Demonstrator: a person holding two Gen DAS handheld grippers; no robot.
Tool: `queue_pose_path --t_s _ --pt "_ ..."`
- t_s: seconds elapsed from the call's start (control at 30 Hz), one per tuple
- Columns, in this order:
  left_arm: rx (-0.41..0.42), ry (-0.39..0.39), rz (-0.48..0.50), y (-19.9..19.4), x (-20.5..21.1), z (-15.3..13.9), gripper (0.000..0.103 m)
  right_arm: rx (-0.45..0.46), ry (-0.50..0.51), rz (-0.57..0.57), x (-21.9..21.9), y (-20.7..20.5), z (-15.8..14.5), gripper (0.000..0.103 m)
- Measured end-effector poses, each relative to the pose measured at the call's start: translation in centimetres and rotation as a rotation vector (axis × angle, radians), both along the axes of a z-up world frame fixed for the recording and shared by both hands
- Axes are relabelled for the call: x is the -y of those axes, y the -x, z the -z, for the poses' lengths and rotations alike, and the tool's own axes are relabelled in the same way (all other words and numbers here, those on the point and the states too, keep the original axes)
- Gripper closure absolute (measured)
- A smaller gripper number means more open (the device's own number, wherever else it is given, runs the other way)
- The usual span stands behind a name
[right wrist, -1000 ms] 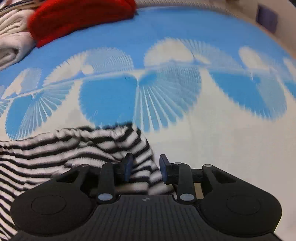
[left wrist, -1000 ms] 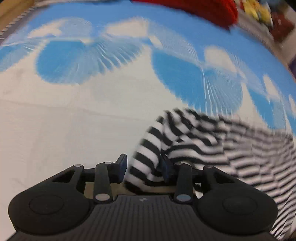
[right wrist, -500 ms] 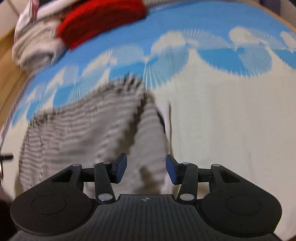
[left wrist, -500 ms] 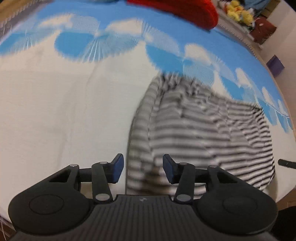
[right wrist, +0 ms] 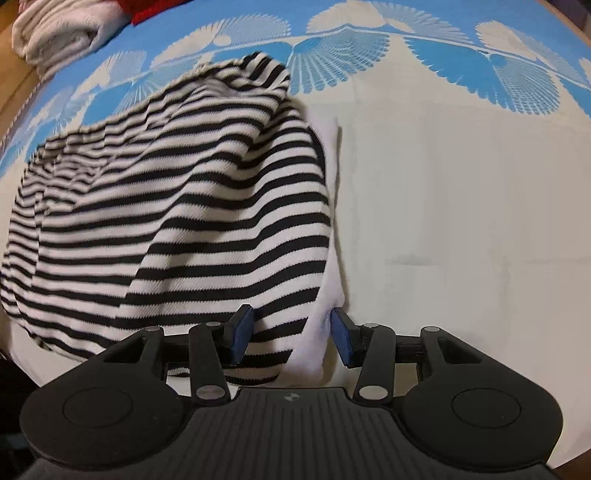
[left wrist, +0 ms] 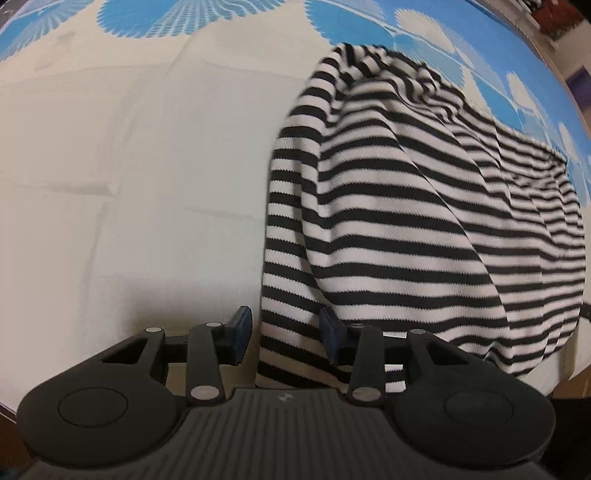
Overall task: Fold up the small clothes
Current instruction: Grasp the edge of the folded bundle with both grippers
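Observation:
A black-and-white striped garment lies folded over on the white and blue patterned bed cover. In the left wrist view its near left corner hangs between the open jaws of my left gripper. In the right wrist view the same garment lies at the left, and its near right corner with a white inner layer sits between the open jaws of my right gripper. Neither gripper clamps the cloth.
A folded white towel and a red cloth lie at the far left of the bed in the right wrist view. A wooden edge borders the bed at the left.
Both grippers have opened and let go of the striped garment's corners. They drew back towards the near edge, and the garment now lies folded over on the bed.

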State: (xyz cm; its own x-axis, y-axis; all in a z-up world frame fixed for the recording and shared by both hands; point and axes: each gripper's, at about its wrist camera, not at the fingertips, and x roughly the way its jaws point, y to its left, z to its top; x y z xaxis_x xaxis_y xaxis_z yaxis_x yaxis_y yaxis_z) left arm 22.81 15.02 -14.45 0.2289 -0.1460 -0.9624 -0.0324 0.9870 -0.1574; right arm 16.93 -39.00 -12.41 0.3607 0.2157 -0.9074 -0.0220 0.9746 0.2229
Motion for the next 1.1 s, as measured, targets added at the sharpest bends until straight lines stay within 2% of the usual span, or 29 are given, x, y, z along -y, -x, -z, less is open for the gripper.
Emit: queue_pose_path --t_s 0.07,0.1,0.13,0.17,0.27,0.37,0.4,0.43,0.5,0.53,0.57,0.67,0.73,0.8,0.87,0.93,1.0,1.03,1.1 --pt "-0.003 0.001 0.023 0.2 0.4 0.1 0.06 0.004 0.013 -0.02 -0.3 0.0 0.1 0.058" --pt "-0.002 0.002 0.032 0.0 0.3 0.4 0.072 0.008 0.018 -0.023 -0.3 0.0 0.0 0.063" --pt "0.002 0.006 0.046 0.0 0.3 0.4 0.097 0.013 0.017 -0.025 -0.3 0.1 0.0 0.078" --pt "0.017 0.012 0.062 0.1 0.4 0.1 0.101 0.022 0.011 -0.026 -0.2 0.2 -0.1 0.087" --pt "0.151 0.081 0.066 0.9 -0.3 -2.5 0.102 0.089 -0.059 -0.03 0.7 0.8 -1.7 0.092" --pt "0.261 0.152 -0.001 2.0 -2.4 -4.8 0.102 0.235 -0.281 0.09 4.2 2.0 -4.8 0.093" --pt "0.266 0.146 -0.022 2.2 -3.1 -4.9 0.102 0.248 -0.307 0.116 5.0 2.3 -5.0 0.093" --pt "0.246 0.11 -0.042 2.3 -3.6 -4.5 0.102 0.236 -0.295 0.131 5.5 2.5 -4.9 0.093" --pt "0.148 0.032 -0.067 1.8 -4.3 -2.7 0.102 0.113 -0.193 0.125 5.5 2.4 -2.9 0.093" --pt "0.108 0.012 -0.048 1.6 -4.2 -1.8 0.102 0.035 -0.14 0.115 5.2 2.2 -1.6 0.093" --pt "0.085 -0.01 -0.009 1.5 -3.6 -1.3 0.102 -0.004 -0.114 0.102 4.9 2.1 -0.9 0.093" --pt "0.056 -0.06 0.036 1.3 -2.5 -0.9 0.102 -0.022 -0.057 0.044 4.0 2.0 -0.4 0.093" --pt "0.038 -0.072 0.035 0.9 -2.2 -0.8 0.101 -0.027 -0.063 0.062 4.4 2.0 -0.4 0.092" --pt "0.033 -0.098 0.044 0.7 -1.8 -0.8 0.094 -0.029 -0.063 0.08 4.6 1.9 -0.7 0.091" --pt "0.1 -0.137 0.037 0.7 -1.3 -1.7 0.088 -0.01 -0.032 0.087 4.0 1.8 -1.0 0.087" --pt "0.208 -0.127 0.015 0.8 -1.1 -3.3 0.085 0.05 0.011 0.1 3.8 2.1 -1.8 0.087" --pt "0.304 -0.03 0.016 1.1 -1.0 -5.0 0.085 0.128 0.064 0.146 4.2 2.6 -3.0 0.086" --pt "0.336 0.021 0.038 1.2 -0.7 -5.5 0.085 0.16 0.043 0.165 4.7 2.8 -3.5 0.082" --pt "0.35 0.095 0.134 1.2 0.9 -5.6 0.085 0.241 -0.069 0.165 5.3 3.1 -4.5 0.081"
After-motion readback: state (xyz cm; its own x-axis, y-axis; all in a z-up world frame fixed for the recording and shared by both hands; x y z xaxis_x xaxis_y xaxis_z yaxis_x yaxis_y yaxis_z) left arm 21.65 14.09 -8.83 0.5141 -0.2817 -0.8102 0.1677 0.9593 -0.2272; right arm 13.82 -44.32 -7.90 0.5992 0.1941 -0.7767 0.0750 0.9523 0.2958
